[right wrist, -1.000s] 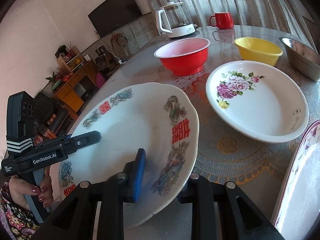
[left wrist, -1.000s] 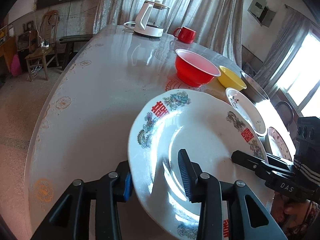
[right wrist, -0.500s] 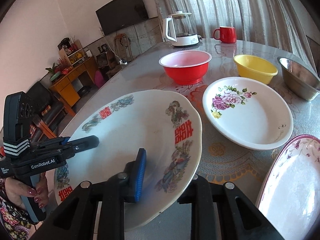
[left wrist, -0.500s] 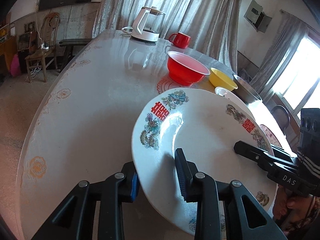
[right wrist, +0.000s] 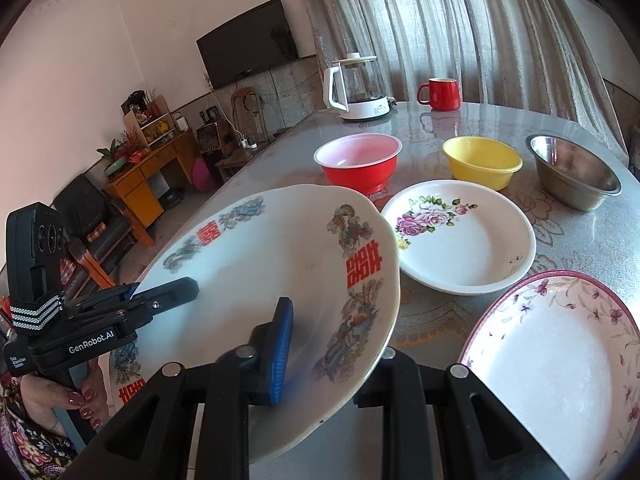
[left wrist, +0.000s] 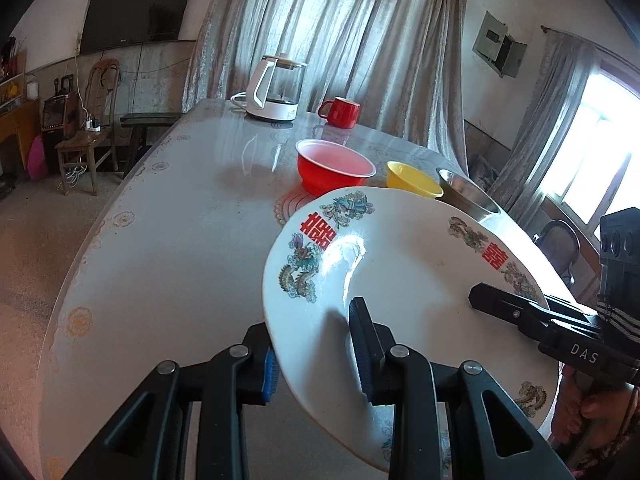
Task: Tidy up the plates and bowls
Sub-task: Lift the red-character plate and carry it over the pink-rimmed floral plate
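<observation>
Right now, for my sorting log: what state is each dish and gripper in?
Dragon plate: lifted, tilted, gripped at both sides.
Left gripper: shut on its rim.
Right gripper: shut on its rim.
Rose plate: on table, empty.
Red bowl: upright, empty.
Yellow bowl: upright, empty.

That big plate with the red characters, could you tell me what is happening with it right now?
A person holds the large plate with both grippers, the left gripper and the right gripper each clamped on its rim at opposite sides, tilted above the table. On the table sit a rose plate, a pink-rimmed plate, a red bowl, a yellow bowl and a steel bowl.
</observation>
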A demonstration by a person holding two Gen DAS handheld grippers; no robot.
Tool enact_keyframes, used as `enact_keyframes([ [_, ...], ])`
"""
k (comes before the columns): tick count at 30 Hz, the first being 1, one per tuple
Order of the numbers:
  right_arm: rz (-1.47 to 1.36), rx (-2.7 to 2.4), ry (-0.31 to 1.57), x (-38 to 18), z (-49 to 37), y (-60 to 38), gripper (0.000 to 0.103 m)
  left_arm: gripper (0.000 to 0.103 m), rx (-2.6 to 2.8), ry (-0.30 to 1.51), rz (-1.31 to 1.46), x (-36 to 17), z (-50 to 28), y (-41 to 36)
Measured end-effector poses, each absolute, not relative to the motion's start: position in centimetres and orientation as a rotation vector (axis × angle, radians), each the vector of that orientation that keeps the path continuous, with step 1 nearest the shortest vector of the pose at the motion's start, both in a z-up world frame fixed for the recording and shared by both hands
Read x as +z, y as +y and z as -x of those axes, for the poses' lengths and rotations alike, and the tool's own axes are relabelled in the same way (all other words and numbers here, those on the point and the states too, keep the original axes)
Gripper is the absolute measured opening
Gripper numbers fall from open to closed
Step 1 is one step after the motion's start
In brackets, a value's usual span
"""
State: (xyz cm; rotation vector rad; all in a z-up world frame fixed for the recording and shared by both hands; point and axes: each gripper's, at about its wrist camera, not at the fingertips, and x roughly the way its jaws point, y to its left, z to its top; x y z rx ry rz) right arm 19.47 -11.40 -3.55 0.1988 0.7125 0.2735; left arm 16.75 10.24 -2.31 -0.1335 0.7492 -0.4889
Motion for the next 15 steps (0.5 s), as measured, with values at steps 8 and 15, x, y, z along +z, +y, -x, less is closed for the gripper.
enact_keyframes([
  [8,-0.232,0.246,0.661,-2.0,-16.6,-14.6,0.022,0.031,-0.547,0.703,0.130,-0.2,-15.1,7.3],
  [15,-0.262,0.220,0.628,-1.2,-14.5,-17.5,0.022,0.031,-0.605,0.690,0.125,0.9,-14.1,4.5],
])
